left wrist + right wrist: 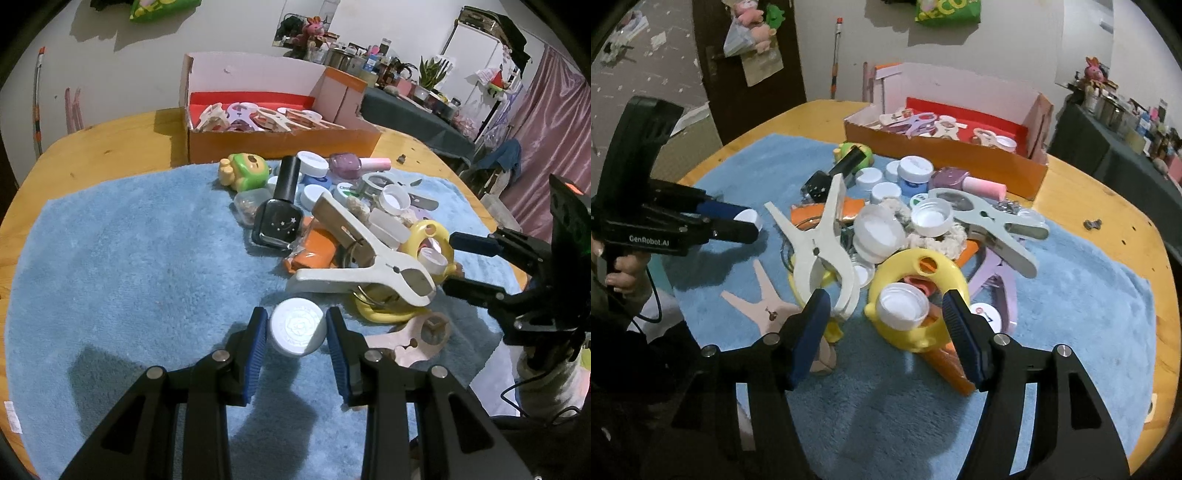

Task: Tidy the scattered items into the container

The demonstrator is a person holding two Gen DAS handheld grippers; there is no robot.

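Observation:
A pile of scattered items lies on a blue towel (129, 266): a large white clip (354, 254), a black nail polish bottle (279, 218), a yellow ring toy (916, 295), caps and jars. My left gripper (297, 332) has its pads on both sides of a white round jar (298, 331) on the towel; it shows too in the right wrist view (748, 225). My right gripper (886, 328) is open around a small white cap (903, 308) resting in the yellow ring. The orange cardboard box (280, 140) at the back holds several clips.
The towel covers a round wooden table (92, 147). A grey-green clip (993, 225) and a lilac clip (997, 280) lie on the right of the pile, a pink clip (764, 299) on the left. A dark screw (1092, 223) lies on bare wood at the right.

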